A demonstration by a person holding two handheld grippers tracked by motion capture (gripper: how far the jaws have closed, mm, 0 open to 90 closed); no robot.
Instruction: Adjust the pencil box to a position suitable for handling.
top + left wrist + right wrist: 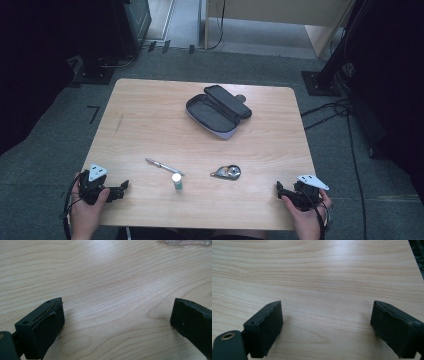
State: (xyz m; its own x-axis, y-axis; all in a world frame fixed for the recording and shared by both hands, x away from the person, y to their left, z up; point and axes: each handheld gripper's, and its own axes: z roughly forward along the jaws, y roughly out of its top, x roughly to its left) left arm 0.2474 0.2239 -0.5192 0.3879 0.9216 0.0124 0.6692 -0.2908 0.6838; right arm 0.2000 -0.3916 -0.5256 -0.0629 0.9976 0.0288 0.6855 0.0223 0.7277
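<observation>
An open dark pencil case [218,111] lies at the middle back of the wooden table [150,115]. Nearer me lie a silvery pen [164,166], an upright white glue stick [177,181] and a grey correction-tape roller [226,172]. My left gripper [123,187] rests at the table's front left corner, held by a hand, its jaws pointing right. In the left gripper view the left gripper [117,305] is open over bare wood, with a clear object [187,242] at the top edge. My right gripper [279,188] sits at the front right corner. The right gripper [327,305] is open, with nothing between its jaws.
Grey carpet surrounds the table. Dark equipment stands [95,70] are at the back left and back right, and cables [330,107] trail on the floor to the right. The table's right edge [415,265] shows in the right gripper view.
</observation>
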